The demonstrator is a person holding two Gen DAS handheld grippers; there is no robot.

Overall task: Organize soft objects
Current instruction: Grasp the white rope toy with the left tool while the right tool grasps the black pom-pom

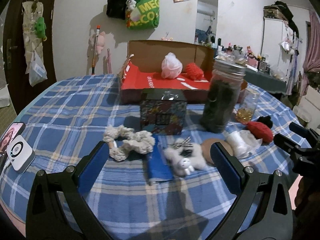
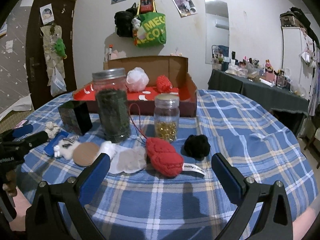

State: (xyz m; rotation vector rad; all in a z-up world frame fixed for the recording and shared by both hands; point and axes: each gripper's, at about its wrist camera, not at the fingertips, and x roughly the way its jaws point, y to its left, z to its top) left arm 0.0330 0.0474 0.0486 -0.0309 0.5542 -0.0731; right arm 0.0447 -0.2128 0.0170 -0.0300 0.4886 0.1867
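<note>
Blue-padded fingers of our left gripper (image 1: 159, 156) stood wide apart and empty, hovering low over the plaid tablecloth (image 1: 66, 104). Between them lay the white plush toy (image 1: 185, 158) on a blue card (image 1: 159, 165), with the cream knitted scrunchie (image 1: 129, 143) just beside the left finger. Our right gripper (image 2: 161, 165) was likewise spread and held nothing; the red knitted piece (image 2: 165, 157) with its white label sat between its fingers, the black pompom (image 2: 197, 146) a little beyond and to the right, and a pale mesh pouch (image 2: 129, 160) touching the red piece on the other side.

At the back of the table the red-lined cardboard box (image 1: 160, 80) already held a pink mesh puff (image 1: 171, 65) and a red yarn ball (image 1: 193, 71), so we judged the sorting to be partly done, with several soft things left on the cloth. The step in hand looked like an approach, each gripper lined up on its own item and neither yet closing.

Next, we reckoned, the right gripper needed to sink further and close on the red piece across its middle, avoiding the pouch. The carry to the box would then have to pass over or around the tall dark jar (image 2: 113, 108), the jar of gold beads (image 2: 166, 118) and the patterned tin (image 1: 163, 114), all standing in front of it.
</note>
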